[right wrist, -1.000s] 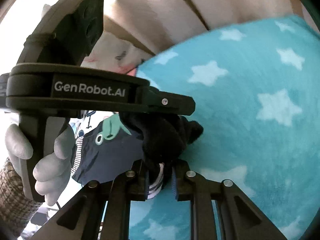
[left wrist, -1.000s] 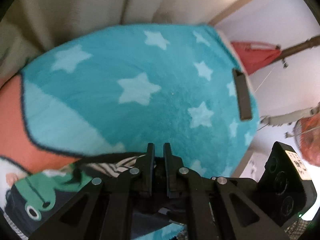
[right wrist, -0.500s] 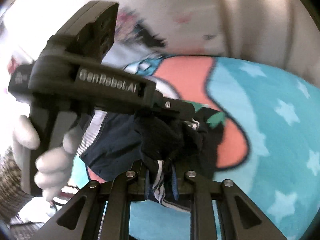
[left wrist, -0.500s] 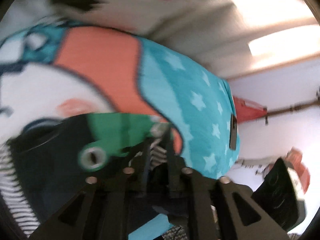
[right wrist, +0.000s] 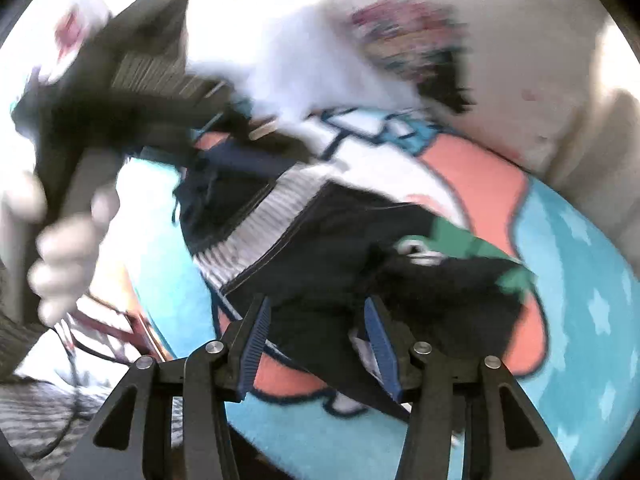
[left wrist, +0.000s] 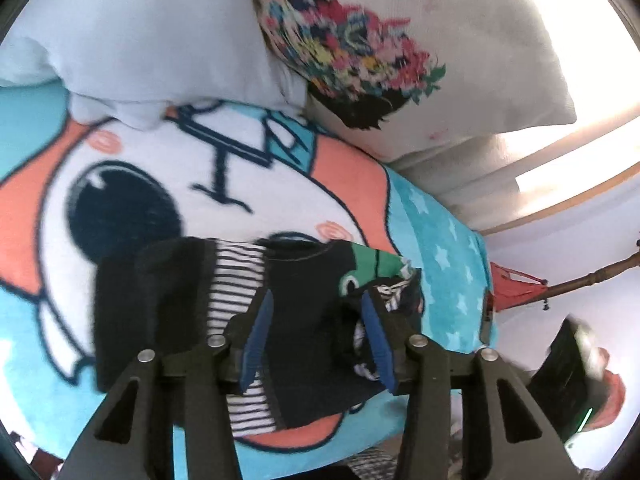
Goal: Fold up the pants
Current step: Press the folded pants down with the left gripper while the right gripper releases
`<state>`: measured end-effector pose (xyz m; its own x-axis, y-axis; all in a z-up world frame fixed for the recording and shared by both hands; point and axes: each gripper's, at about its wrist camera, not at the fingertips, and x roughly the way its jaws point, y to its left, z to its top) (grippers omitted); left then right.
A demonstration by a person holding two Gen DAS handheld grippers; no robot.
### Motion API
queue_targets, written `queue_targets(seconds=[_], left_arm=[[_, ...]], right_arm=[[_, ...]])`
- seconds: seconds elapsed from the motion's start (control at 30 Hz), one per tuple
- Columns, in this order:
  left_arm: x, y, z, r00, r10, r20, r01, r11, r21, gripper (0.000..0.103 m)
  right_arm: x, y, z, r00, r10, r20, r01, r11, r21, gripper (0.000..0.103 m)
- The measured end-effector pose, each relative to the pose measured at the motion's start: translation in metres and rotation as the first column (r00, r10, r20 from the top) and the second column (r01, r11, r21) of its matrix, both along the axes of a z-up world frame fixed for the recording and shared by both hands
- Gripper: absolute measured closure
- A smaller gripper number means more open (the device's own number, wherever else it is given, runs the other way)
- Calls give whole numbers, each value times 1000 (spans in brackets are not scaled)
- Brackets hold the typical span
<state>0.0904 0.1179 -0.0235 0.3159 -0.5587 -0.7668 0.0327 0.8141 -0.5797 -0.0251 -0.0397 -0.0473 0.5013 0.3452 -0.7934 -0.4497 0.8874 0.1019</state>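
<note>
1. The left gripper stands wide, its blue-padded fingers spread apart with nothing clamped between them; the dark cloth merely lies under the gap.
2. The pants are a small navy pair with black-and-white striped panels and a green frog patch; they lie bunched on the blanket, at about 6 o'clock in the left wrist view, just ahead of the fingers.
3. The blanket is teal with pale stars toward 3 o'clock and carries a big cartoon face in white, orange and dark outline, its black eye at 9 o'clock.
4. A white pillow sits at 11 o'clock, and a second pillow with a many-coloured floral print at 1 o'clock; both touch the far edge of the blanket.
5. The right gripper is also wide, holding nothing, with its fingers on either side of a fold of the pants.
6. In the right wrist view the picture is blurred; the pants stretch from the centre toward 10 o'clock, where the body of the left gripper and the gloved left hand holding it appear.
7. Whether the far end of the pants touches that gripper cannot be told through the blur.
</note>
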Motion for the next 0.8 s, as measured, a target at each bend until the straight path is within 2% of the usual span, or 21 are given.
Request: queue_targets(seconds=[0.07,0.1,0.13,0.2,0.23,0.37,0.47,0.53,0.6,0.63,0.73,0.8], left_arm=[[-3,7,3,1000,-2,10,1,1000,24,57],[-3,7,3,1000,-5,13,5,999,34,57],[-4,8,3,1000,-10,16,9,999,40,57],[-4,9,1,1000,-17,9,16,999,40,57],[-3,8,-2,1000,-20,2,20,999,40,57],[-6,2,-6,999,-38,-12,38,998,58,57],[-9,-4,-7,999,-52,-13,53,995,80,57],[-12,-5,-8,998,-59,-14,60,994,91,57],[-15,-4,-8,998,-60,-14,61,993,99,57],[-17,-2,-8,998,-57,-12,58,993,99,57],[-19,-1,-5,998,-59,-3,59,994,91,57],[-20,-3,-1,998,-65,10,64,993,95,57]], right_arm=[[4,-38,15,990,-140,-6,140,988,70,56],[9,-51,17,981,-195,-11,195,977,82,70],[15,-66,18,968,-251,-25,252,964,82,77],[24,-78,18,947,-319,-38,321,945,64,78],[31,-81,14,942,-331,-55,335,938,87,78],[63,-60,-8,944,-301,-134,318,939,129,78],[88,-28,-38,940,-275,-201,298,950,96,77],[99,-21,-58,929,-283,-238,310,947,85,74],[99,-25,-58,924,-286,-254,322,940,114,71],[97,-32,-51,921,-278,-272,329,930,162,71],[81,-60,-22,922,-310,-233,368,891,267,71],[75,-72,-12,913,-348,-213,397,878,267,71]])
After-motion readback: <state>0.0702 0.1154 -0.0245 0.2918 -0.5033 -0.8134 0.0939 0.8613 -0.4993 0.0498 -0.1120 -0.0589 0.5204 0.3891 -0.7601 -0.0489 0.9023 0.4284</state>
